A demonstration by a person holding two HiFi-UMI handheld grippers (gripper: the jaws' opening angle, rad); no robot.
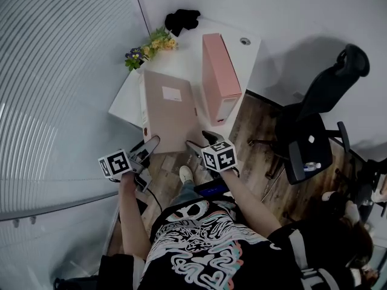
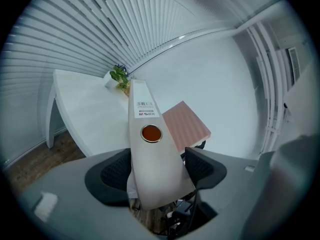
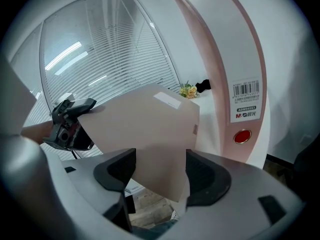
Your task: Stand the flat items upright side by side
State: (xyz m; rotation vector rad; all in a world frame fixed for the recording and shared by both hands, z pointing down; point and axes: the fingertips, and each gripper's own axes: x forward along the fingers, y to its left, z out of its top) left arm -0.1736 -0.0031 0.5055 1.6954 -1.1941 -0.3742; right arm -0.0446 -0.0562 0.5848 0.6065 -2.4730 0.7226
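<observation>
Left gripper (image 1: 152,142) and right gripper (image 1: 195,145) clamp the beige file box (image 1: 169,110) at its near end, its long axis running up-frame, just left of the upright pink file box (image 1: 219,77).

The pink file box (image 3: 235,59) is showing a white spine label (image 3: 246,102) carrying a barcode, the code ADM94553 and the brand M&G beside Chinese characters. The beige file box (image 2: 152,159) is wearing a smaller spine label (image 2: 145,109) reading M&G; its barcode digits are blurring out. The white sticker (image 1: 172,93) on its face is giving nothing legible.
</observation>
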